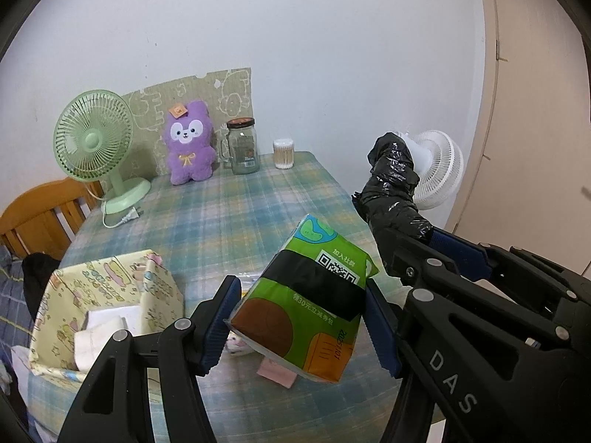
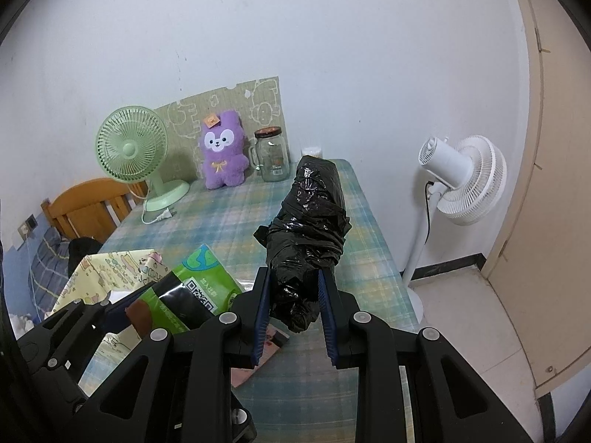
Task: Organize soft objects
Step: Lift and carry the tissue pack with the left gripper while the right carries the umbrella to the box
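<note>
My left gripper [image 1: 301, 317] is shut on a green tissue pack [image 1: 310, 302] and holds it above the plaid table [image 1: 229, 214]; the pack also shows in the right wrist view [image 2: 184, 288]. My right gripper [image 2: 295, 310] is shut on a black plastic bag roll [image 2: 310, 229], held up over the table; the roll also shows in the left wrist view [image 1: 395, 192]. A yellow patterned fabric bin [image 1: 107, 295] with white folded items sits at the table's near left. A purple plush toy [image 1: 189, 144] stands at the back.
A green desk fan [image 1: 94, 144], a glass jar [image 1: 243, 147] and a cotton swab tub [image 1: 283, 153] stand along the back wall. A white floor fan [image 2: 461, 181] stands right of the table. A wooden bed frame [image 1: 40, 214] is at left. Pink paper [image 1: 277, 374] lies under the pack.
</note>
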Demonstrator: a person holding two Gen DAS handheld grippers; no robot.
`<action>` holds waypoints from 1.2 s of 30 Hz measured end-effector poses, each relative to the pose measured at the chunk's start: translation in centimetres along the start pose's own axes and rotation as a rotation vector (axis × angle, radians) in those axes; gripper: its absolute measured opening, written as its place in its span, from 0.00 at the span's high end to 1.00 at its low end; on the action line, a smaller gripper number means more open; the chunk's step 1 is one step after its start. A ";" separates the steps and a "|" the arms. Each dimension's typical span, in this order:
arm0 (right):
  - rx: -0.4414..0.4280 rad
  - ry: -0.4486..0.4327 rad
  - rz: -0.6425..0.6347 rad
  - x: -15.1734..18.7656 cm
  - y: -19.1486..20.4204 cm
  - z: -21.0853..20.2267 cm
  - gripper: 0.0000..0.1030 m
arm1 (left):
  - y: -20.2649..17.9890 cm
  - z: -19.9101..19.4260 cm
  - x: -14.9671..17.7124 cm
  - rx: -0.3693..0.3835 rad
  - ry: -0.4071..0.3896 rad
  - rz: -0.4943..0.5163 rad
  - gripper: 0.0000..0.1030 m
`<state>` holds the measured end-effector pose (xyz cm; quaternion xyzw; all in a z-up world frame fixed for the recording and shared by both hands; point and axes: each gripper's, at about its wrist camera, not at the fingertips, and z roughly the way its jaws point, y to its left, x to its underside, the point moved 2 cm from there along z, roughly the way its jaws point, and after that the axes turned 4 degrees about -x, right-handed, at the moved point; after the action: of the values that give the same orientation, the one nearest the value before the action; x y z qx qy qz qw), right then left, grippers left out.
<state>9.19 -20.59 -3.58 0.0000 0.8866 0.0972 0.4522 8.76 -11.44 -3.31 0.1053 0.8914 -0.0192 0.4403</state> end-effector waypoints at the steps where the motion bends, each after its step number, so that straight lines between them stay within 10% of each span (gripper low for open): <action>1: 0.001 -0.002 -0.001 0.0 0.3 -0.1 0.73 | 0.2 -0.1 0.0 -0.001 -0.003 0.002 0.35; 36: -0.042 -0.006 -0.062 -1.9 9.6 1.5 0.73 | 9.7 -2.2 -0.6 -0.050 -0.048 -0.015 0.34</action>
<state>10.69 -11.09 -1.28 -0.0368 0.8825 0.1015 0.4577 9.43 -1.81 -0.91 0.0871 0.8816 -0.0028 0.4640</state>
